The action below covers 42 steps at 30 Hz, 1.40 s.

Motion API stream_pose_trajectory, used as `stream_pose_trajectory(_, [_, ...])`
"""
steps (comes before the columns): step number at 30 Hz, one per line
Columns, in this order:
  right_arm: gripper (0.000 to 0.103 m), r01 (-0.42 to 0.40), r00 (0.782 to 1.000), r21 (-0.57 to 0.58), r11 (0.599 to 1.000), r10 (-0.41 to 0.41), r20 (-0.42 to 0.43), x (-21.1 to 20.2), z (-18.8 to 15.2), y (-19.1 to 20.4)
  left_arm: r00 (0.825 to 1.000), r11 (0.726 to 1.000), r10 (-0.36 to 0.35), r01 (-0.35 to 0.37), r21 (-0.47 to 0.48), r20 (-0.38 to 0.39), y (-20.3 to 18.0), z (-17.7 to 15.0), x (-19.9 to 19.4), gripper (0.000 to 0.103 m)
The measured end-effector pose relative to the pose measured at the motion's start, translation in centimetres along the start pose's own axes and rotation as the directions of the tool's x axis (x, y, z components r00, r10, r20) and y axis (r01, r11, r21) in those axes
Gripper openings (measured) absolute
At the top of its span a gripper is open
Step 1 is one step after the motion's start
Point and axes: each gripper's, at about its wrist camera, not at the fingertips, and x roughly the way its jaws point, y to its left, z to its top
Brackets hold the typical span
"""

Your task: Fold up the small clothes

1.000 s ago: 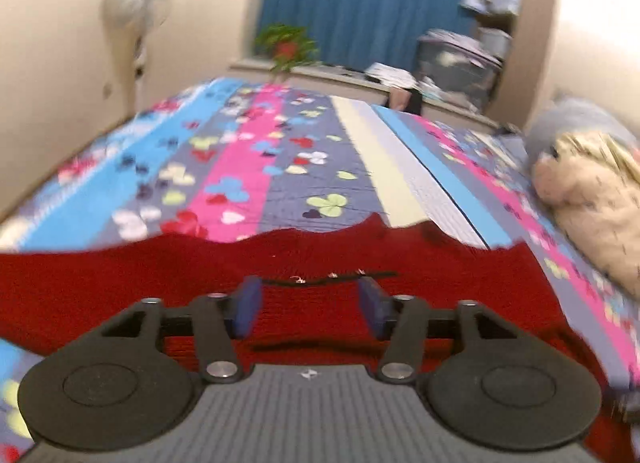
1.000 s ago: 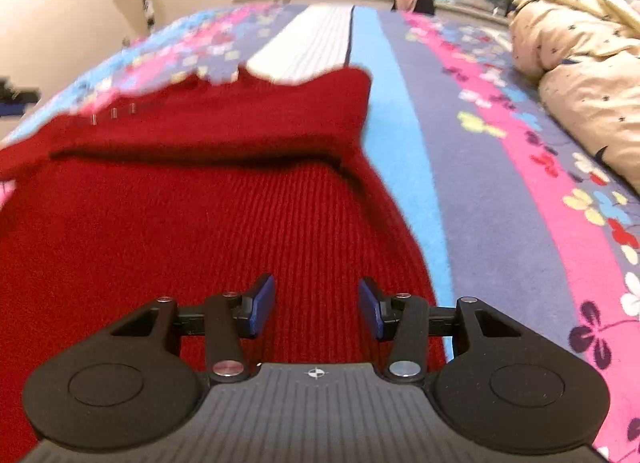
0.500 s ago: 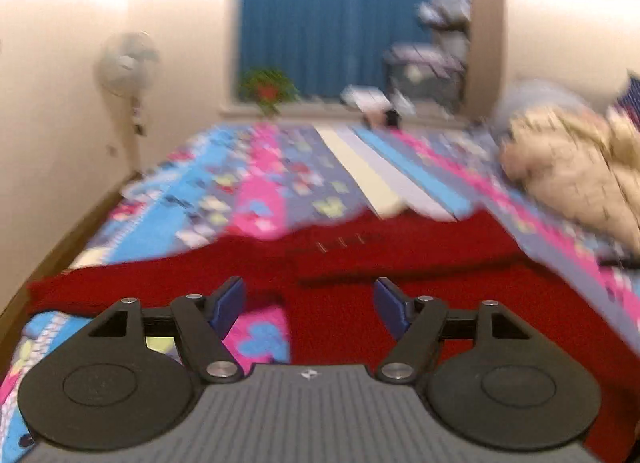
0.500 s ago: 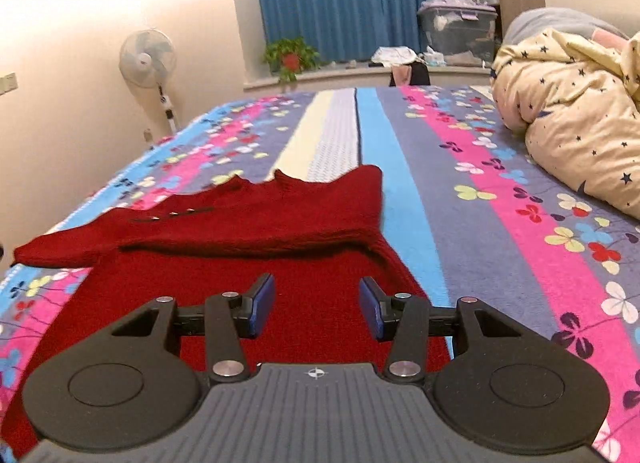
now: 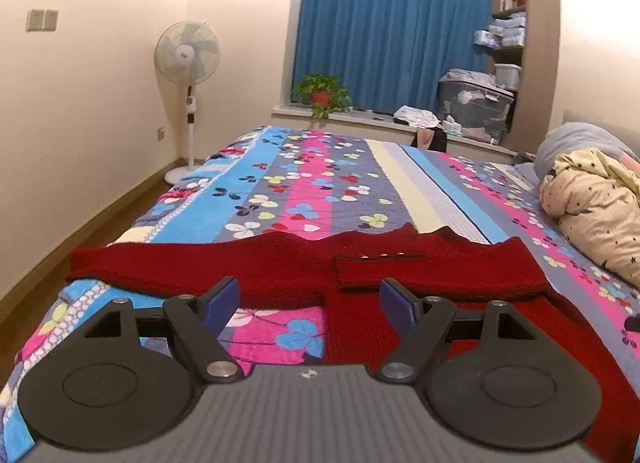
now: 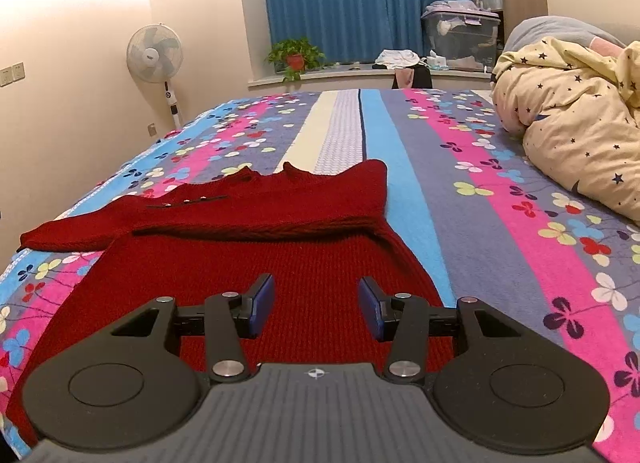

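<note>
Both tongs hang above the near edge of the bed [image 6: 472, 199], and neither has hold of anything. The left tongs [image 5: 310, 301] stand wide apart, blue pads bare, over the spot where the red sweater [image 5: 400, 275] meets the patterned bedspread. Half the gap between the pads shows pink cloth with clover shapes, the other half shows knit. The right tongs [image 6: 317, 305] are also spread, empty, directly over the sweater's [image 6: 280, 259] lower body.

The sweater lies flat near that front edge, running toward the middle of the bed. It is a thick ribbed knit in deep red, its ribs running lengthwise down the body. One sleeve stretches out to the left edge of the bed. The other is folded across the chest, its cuff lying on top near a short row of small pale buttons. The neckline makes a notched, wavy line at the far end.

At the right edge of the bed sits a bunched cream quilt [image 6: 568, 115] dotted with dark stars.
</note>
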Motion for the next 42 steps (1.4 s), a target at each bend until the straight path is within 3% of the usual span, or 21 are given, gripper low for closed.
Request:
stream_pose_trajectory(4, [0.049,0.002,1.0,-0.003,1.0,-0.002,-0.018,0.6,-0.1,0.4,1.0,1.0,-0.003,0.003,0.019,0.003,0.0,-0.2,-0.5,0.082])
stream_pose_trajectory(22, [0.049,-0.039,0.997,-0.071,0.997,0.035,-0.062,2.5,-0.4,3.9,0.999,0.996,0.042,-0.042,-0.083,-0.011,3.2,0.2,-1.1,0.083])
stream_pose_trajectory(42, [0.049,-0.045,0.997,-0.07,0.997,0.04,-0.067,2.4,-0.4,4.1,0.999,0.997,0.043,-0.045,-0.07,-0.024,2.8,0.0,-0.7,0.084])
